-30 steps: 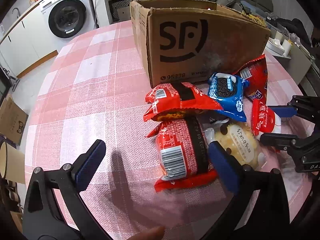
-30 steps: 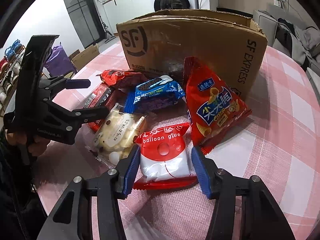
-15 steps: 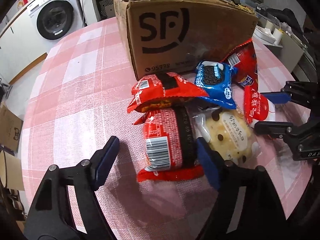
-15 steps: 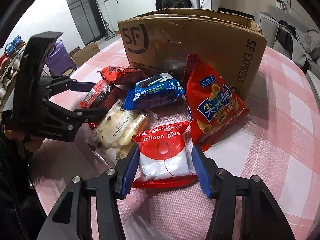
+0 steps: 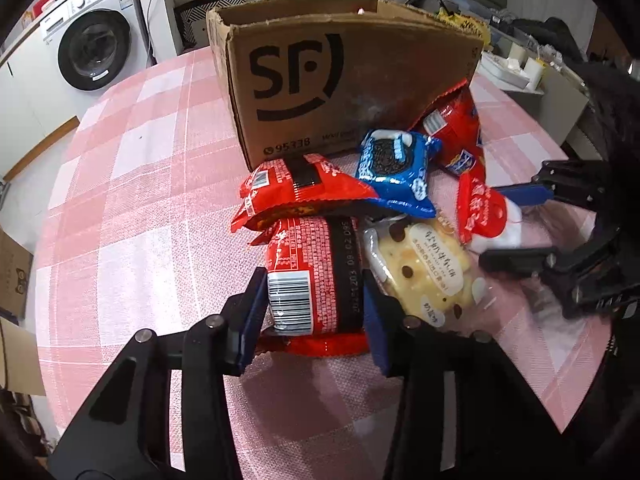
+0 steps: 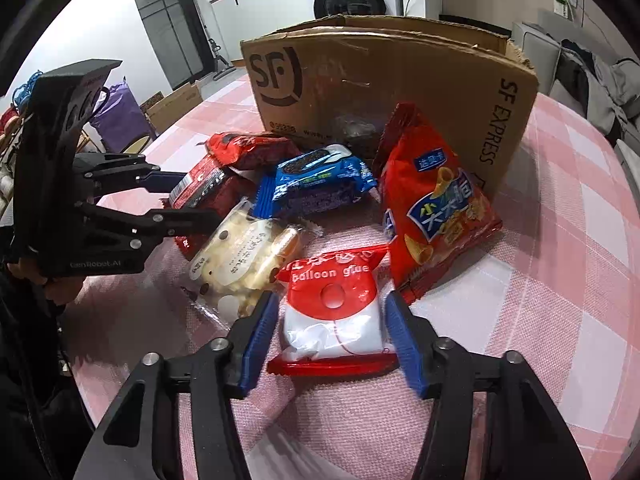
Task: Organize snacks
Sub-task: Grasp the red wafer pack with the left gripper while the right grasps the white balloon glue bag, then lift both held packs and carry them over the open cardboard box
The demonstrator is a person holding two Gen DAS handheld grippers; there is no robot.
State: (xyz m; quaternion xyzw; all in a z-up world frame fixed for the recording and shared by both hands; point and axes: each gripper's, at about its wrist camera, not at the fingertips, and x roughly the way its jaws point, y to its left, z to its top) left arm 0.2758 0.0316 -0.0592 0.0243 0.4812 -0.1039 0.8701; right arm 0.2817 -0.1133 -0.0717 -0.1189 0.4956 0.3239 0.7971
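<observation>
Left gripper (image 5: 314, 304) pinches the crinkly red foil snack pack (image 5: 316, 276), flat on the table beside a clear pouch of pale biscuits (image 5: 424, 272). Right gripper (image 6: 332, 336) jaws opening, pads just off the glossy balloon glue packet (image 6: 334, 308) between them. Corrugated SF box (image 5: 344, 76) behind; woven pink-check tablecloth (image 5: 132, 208); washing machine (image 5: 94, 48) beyond.

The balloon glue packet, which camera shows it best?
The right wrist view: the balloon glue packet lies face-on between the right tool, label readable. The left wrist view shows it small, edge-on, at the right, partly behind that tool.
</observation>
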